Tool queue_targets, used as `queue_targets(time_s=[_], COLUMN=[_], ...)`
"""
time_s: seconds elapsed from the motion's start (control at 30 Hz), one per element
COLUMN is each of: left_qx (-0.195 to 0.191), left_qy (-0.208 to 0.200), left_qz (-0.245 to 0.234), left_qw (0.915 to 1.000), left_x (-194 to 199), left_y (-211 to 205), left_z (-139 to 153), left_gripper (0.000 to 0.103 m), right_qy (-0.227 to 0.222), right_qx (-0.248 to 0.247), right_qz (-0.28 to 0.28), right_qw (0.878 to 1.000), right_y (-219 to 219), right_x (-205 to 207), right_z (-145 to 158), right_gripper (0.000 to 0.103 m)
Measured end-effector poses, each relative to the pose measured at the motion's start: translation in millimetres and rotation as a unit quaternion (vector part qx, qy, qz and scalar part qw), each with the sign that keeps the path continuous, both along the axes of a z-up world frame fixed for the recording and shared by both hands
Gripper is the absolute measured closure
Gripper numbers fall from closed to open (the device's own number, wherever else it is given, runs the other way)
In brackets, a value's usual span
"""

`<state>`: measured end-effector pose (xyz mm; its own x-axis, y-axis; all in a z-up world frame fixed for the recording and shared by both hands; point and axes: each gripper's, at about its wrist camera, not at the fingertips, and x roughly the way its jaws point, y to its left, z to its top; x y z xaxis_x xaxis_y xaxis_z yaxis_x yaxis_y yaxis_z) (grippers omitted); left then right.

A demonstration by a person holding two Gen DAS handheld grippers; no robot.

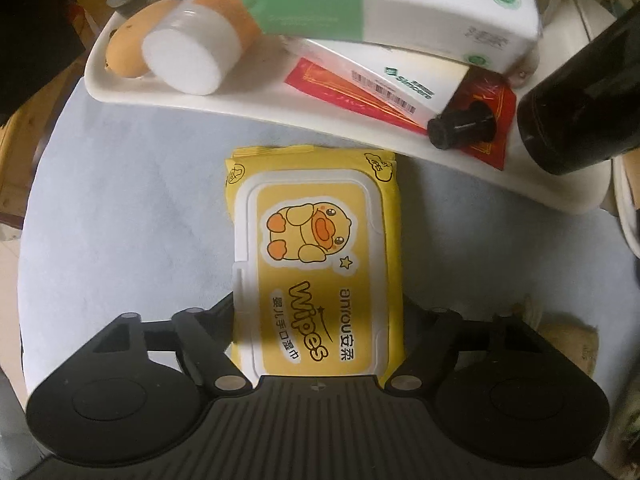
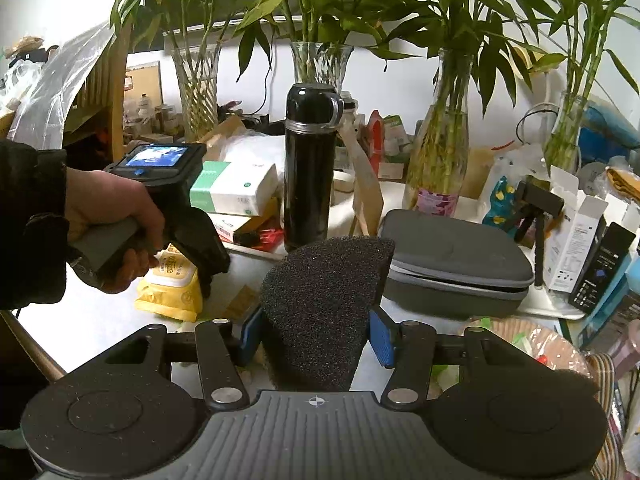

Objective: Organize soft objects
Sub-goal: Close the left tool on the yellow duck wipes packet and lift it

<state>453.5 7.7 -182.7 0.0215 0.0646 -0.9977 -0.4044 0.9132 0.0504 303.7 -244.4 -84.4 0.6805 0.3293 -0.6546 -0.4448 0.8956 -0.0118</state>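
While the left gripper [image 1: 316, 320] grips a yellow wipes pack [image 1: 314, 256] from both sides, the pack lies flat on a pale blue-grey tabletop [image 1: 132, 216], duck picture and "wipes" label facing up, its far end just short of a white tray [image 1: 256, 104]. The jaws sit at the pack's near end, pressed to its long edges; the fingers are mostly hidden by the pack.

On the tray, L to R: an orange cylinder w/ white cap [image 1: 192, 54] lying on its side, a green-and-white tissue box [image 1: 384, 0] stacked on a slimmer white box [image 1: 376, 76], red packets [image 1: 352, 100] beneath, and a small black bottle [image 1: 460, 124] on its side. A large dark object [image 1: 584, 108], blurred, sits at the right edge.

In the right wrist view, the right gripper [image 2: 316, 336] clamps a black foam sponge [image 2: 320, 308] between its blue pads [image 2: 380, 336]; the sponge sticks up and forward, held above the table. To the left, a person's hand [image 2: 112, 224] holds the other gripper's handle over the wipes pack [image 2: 172, 284]. Behind: a tall black thermos [image 2: 310, 164], a grey zip case [image 2: 456, 260], the tissue box [image 2: 234, 188], and glass vases w/ bamboo stems [image 2: 440, 160] against a white wall. Assorted boxes clutter the right side.
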Motion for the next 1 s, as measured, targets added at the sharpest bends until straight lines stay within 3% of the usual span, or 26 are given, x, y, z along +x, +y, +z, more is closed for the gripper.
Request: queue_targets(time_s=[0.37, 0.57, 1.0], left_qx=[-0.027, -0.025, -0.036], left_qy=[-0.041, -0.096, -0.184], left_qz=[-0.017, -0.057, -0.127], left_qw=[0.9986, 0.9934, 0.9740], left_x=[-5.9, -20.3, -70.9], left_y=[18.9, 18.8, 33.0], left_z=[15.7, 56.4, 140.8], left_gripper=[0.042, 0.042, 0.042], right_qy=[0.026, 0.022, 0.008], right_qx=[0.044, 0.070, 0.070], right_qz=[-0.018, -0.024, -0.004], right_qw=[0.999, 0.997, 0.998], right_y=[-9.8, -12.4, -11.1], right_x=[4.0, -2.5, -36.5], right_z=[4.3, 17.8, 61.1], right_gripper=[0.046, 0.046, 0.046])
